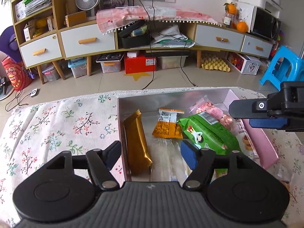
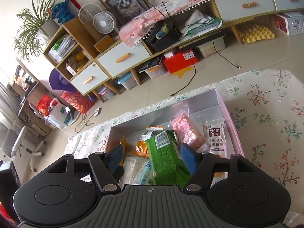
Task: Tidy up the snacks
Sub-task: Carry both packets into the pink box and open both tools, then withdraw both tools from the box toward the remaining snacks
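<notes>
A pink box with a silver inside (image 1: 121, 117) (image 2: 234, 131) sits on the floral cloth and holds the snacks. In it lie a gold packet (image 1: 137, 142), an orange packet (image 1: 169, 124) (image 2: 141, 145), a green packet (image 1: 207, 133) (image 2: 167, 159), a pink speckled packet (image 1: 214, 112) (image 2: 185, 131) and a white biscuit packet (image 2: 214, 136). My left gripper (image 1: 151, 155) is open and empty over the box's near left wall, straddling the gold packet. My right gripper (image 2: 152, 158) is open above the green packet; its fingers (image 1: 245, 111) enter the left wrist view from the right.
The floral tablecloth (image 1: 57, 125) (image 2: 266, 102) covers the table around the box. Beyond the table's far edge is tiled floor with cables, a long cabinet (image 1: 87, 39) with drawers, storage boxes under it and a blue stool (image 1: 283, 66).
</notes>
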A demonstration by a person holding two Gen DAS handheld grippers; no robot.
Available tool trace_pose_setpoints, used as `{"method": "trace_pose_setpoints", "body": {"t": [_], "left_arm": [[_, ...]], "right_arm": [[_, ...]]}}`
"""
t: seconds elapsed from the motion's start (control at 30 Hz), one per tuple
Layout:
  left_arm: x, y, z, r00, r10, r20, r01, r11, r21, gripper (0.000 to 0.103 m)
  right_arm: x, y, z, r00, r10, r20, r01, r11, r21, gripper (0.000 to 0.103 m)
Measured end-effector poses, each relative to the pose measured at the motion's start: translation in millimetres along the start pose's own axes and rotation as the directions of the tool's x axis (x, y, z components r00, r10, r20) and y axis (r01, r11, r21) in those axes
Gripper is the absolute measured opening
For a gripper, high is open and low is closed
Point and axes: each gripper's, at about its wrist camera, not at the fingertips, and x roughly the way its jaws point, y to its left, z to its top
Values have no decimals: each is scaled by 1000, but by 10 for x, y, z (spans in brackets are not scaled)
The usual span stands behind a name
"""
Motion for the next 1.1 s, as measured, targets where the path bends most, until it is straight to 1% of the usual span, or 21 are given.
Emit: {"method": "trace_pose_setpoints", "body": {"t": [0.07,0.13,0.2,0.27,0.4,0.5,0.57,0.63,0.83,0.97,1.1], "left_arm": [[-50,2,-14,1000,-7,0,7,1000,-7,70],[-109,0,-34,1000,-14,-1,14,1000,-13,72],[-170,-3,-58,1000,-21,-3,21,1000,-15,75],[-227,-15,-87,1000,-27,-6,27,999,-19,80],[-346,-30,-173,999,-38,-13,38,999,-23,84],[-419,-44,-238,999,-37,-24,36,999,-13,87],[-469,-50,-283,999,-37,-28,36,999,-9,91],[-518,-55,-333,999,-38,-30,38,999,-11,93],[-636,-32,-471,998,-49,-48,47,998,-28,99],[-683,-27,-553,997,-46,-57,44,999,-27,100],[-747,-7,-688,998,-45,-43,44,999,-27,101]], "right_arm": [[-79,15,-13,1000,0,4,0,1000,-1,71],[-152,23,-31,1000,0,4,0,1000,1,74],[-220,31,-57,1000,-1,2,1,1000,1,76],[-292,50,-91,1000,-7,-4,7,1000,-7,76],[-435,114,-190,1000,-24,-15,24,999,-48,81],[-538,159,-261,999,-23,-23,21,997,-73,81],[-593,192,-299,999,-21,-29,19,996,-85,82],[-658,224,-346,999,-23,-32,20,995,-97,86],[-801,262,-475,999,-33,-40,27,991,-135,87],[-848,259,-598,998,-51,-45,43,985,-169,90],[-864,214,-721,996,-66,-52,54,976,-210,90]]}}
